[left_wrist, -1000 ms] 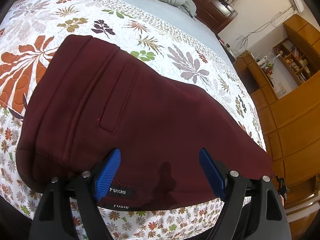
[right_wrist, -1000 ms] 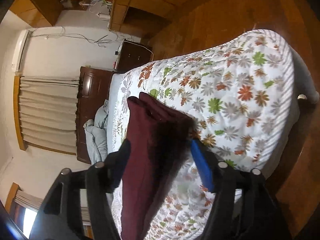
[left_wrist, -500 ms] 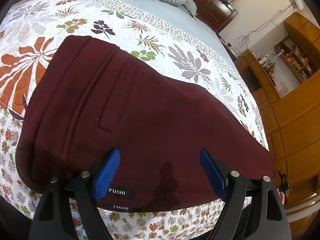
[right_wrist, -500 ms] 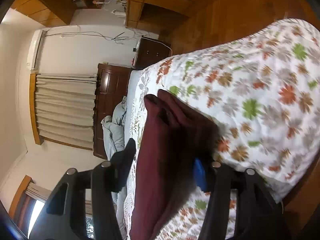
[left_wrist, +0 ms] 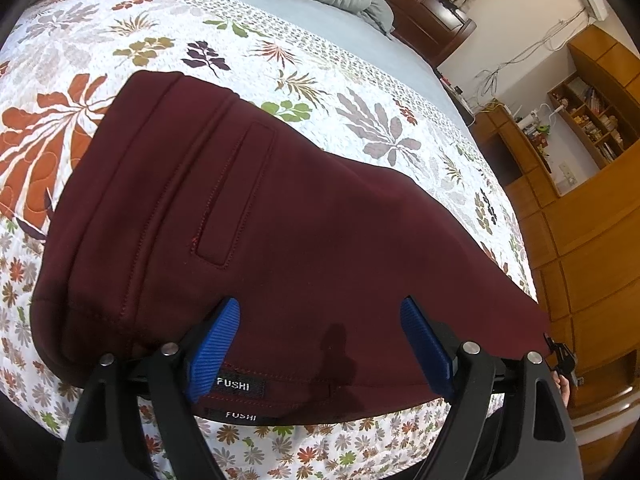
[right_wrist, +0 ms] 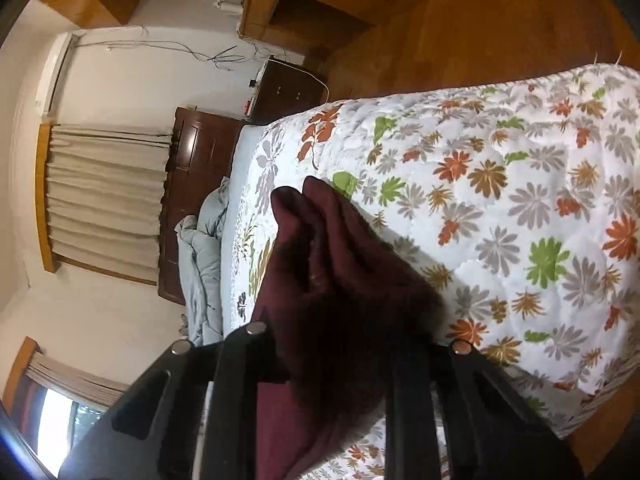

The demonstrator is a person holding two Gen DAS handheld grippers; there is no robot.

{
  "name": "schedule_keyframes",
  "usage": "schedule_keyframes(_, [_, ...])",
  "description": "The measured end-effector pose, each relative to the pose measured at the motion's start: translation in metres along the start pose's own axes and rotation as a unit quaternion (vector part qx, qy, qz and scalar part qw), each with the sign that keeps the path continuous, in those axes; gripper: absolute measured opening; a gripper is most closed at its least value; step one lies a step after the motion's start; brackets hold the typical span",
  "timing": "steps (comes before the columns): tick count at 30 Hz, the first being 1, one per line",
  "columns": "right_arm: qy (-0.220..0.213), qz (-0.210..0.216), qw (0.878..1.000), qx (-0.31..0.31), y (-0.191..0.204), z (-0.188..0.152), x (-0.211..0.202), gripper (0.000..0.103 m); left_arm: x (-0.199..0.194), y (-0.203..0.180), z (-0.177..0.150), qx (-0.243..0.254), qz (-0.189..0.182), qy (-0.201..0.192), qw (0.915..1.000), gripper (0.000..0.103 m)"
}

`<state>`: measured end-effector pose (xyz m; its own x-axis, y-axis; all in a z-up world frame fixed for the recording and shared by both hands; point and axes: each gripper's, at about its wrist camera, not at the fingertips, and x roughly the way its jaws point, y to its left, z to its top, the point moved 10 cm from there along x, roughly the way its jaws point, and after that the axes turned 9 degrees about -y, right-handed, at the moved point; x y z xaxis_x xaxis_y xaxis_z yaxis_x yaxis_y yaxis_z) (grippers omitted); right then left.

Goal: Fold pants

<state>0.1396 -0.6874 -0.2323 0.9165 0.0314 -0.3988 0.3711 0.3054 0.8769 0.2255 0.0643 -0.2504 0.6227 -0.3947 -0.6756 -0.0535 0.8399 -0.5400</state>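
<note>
The maroon pants (left_wrist: 288,232) lie flat on the flowered quilt (left_wrist: 360,128) of the bed, already doubled leg over leg: two stacked hem edges with matching labels (left_wrist: 238,385) show at the near edge, and a back pocket faces up. The waistband sits to the left and the legs run off to the right toward the bed's edge. The left gripper (left_wrist: 320,344) hovers over the near edge of the waist end with its blue fingers (left_wrist: 216,344) spread wide and nothing pinched between them. In the right wrist view, the right gripper (right_wrist: 328,360) has just been closing, and its jaws now clamp a bunched handful of the pants' cloth (right_wrist: 332,280) at the leg end, the pads hidden under the fabric. So the lengthwise fold looks done; what seems left is the crosswise folding, carrying the leg end over toward the waist, probably once or twice, then smoothing the bundle. The left side is not yet gripping, so the waist end is unsecured for now.
</note>
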Motion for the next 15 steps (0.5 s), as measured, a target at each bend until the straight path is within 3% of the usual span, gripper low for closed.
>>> schedule_keyframes(8, [-0.024, -0.016, 0.995, -0.093, 0.060, 0.000, -0.015, 0.017, -0.003, 0.001, 0.000, 0.001, -0.030, -0.003, 0.9995, 0.083])
schedule_keyframes(15, [-0.047, -0.034, 0.965, -0.257, 0.161, -0.026, -0.028, 0.017, -0.009, -0.002, -0.002, 0.016, -0.060, -0.007, 0.9980, 0.083])
